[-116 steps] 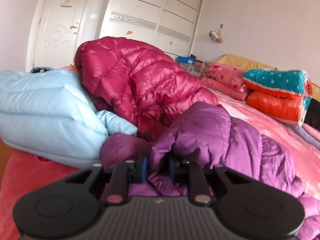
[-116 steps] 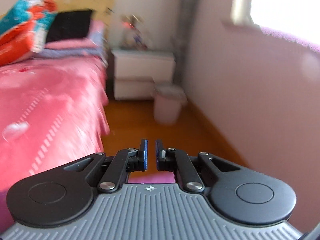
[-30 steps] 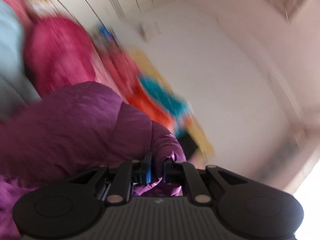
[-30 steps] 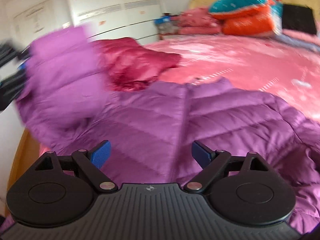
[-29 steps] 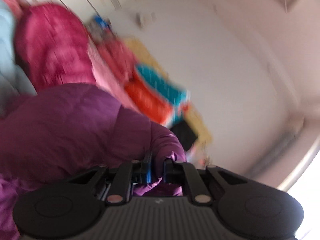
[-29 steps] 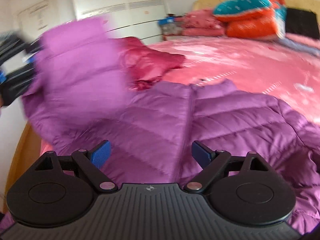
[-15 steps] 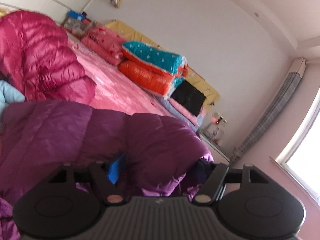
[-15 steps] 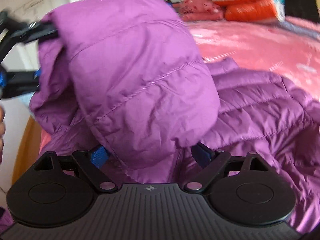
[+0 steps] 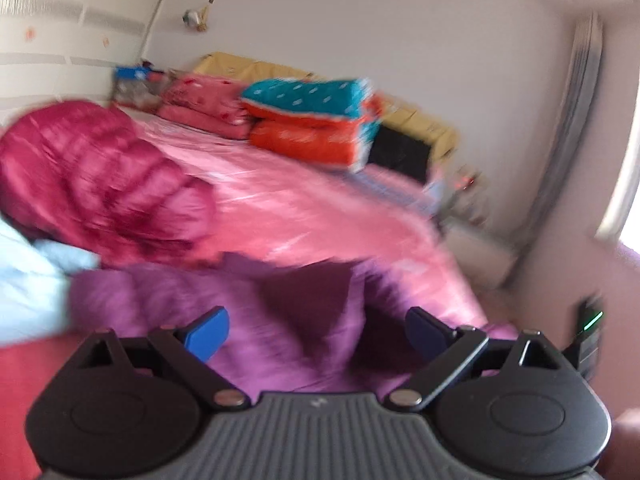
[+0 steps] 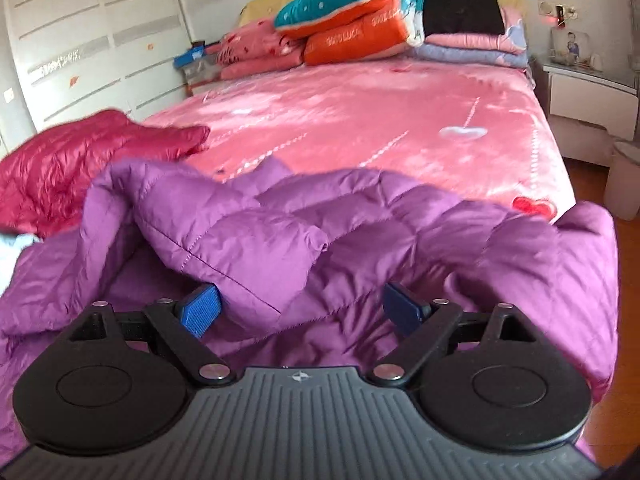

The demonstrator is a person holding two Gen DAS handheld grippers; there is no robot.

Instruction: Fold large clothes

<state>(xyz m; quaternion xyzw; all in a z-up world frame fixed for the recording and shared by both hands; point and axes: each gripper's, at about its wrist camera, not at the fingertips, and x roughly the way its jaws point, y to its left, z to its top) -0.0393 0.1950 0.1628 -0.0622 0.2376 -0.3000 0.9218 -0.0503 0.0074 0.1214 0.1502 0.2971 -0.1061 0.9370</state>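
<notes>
A purple down jacket (image 10: pixel 360 224) lies across the near end of the pink bed (image 10: pixel 360 120), with one sleeve (image 10: pixel 236 232) folded over its body. It also shows, blurred, in the left wrist view (image 9: pixel 280 304). My right gripper (image 10: pixel 302 308) is open and empty just above the jacket, the sleeve end lying between its jaws. My left gripper (image 9: pixel 318 330) is open and empty above the jacket's left side.
A crimson down jacket (image 10: pixel 80 156) and a light blue one (image 9: pixel 32 292) lie left of the purple one. Folded quilts (image 10: pixel 352 20) and pillows are stacked at the headboard. A white nightstand (image 10: pixel 580 88) and a bin (image 10: pixel 624 176) stand right of the bed.
My left gripper carried the purple sleeve over the jacket, opened and let it drop. The sleeve now lies on the jacket's body. My right gripper stayed open.
</notes>
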